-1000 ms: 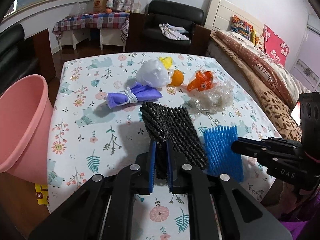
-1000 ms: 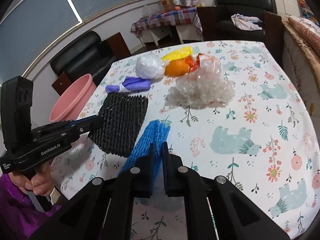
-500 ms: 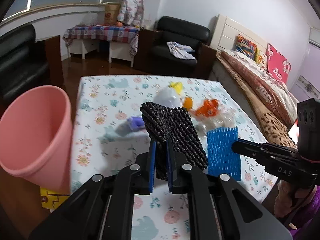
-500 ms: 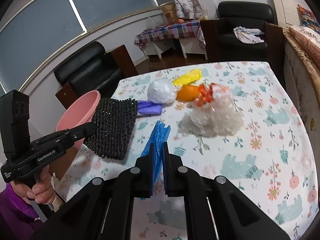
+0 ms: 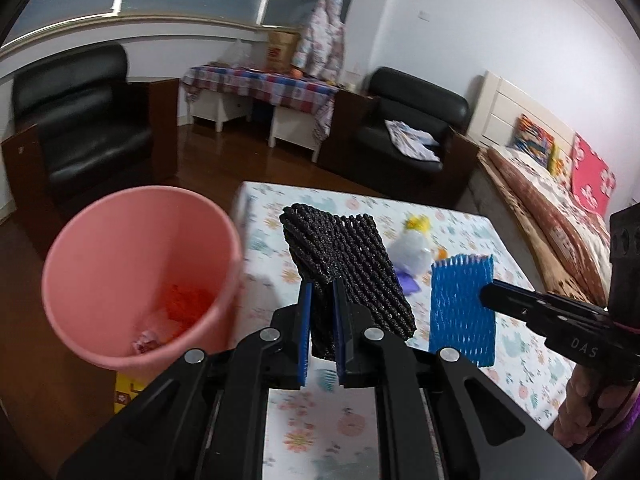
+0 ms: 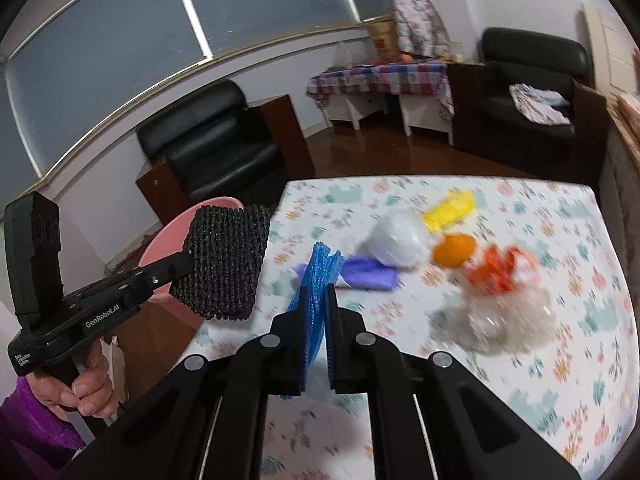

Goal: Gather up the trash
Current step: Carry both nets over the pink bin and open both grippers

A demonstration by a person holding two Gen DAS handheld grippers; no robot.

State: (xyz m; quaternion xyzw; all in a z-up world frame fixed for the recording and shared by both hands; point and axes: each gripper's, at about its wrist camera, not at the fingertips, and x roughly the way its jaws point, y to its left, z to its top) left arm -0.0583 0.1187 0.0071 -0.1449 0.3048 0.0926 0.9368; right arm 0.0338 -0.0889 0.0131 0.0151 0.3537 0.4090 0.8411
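Observation:
My left gripper [image 5: 320,300] is shut on a black foam net [image 5: 348,264] and holds it in the air above the table's left part, just right of the pink bin [image 5: 132,276]. It also shows in the right wrist view [image 6: 228,264]. My right gripper [image 6: 318,304] is shut on a blue foam net [image 6: 320,276], lifted above the table; it shows in the left wrist view [image 5: 460,308] too. The bin holds orange and pale scraps.
On the floral tablecloth [image 6: 560,380] lie a white bag [image 6: 396,236], a purple bag [image 6: 368,276], a yellow wrapper [image 6: 450,210], an orange [image 6: 454,250], an orange wrapper [image 6: 498,270] and clear plastic [image 6: 504,316]. Black armchairs stand behind; a bed is at the right.
Both grippers have lifted their nets off the table and swung left toward the pink bin. The bin now fills more of the left wrist view.

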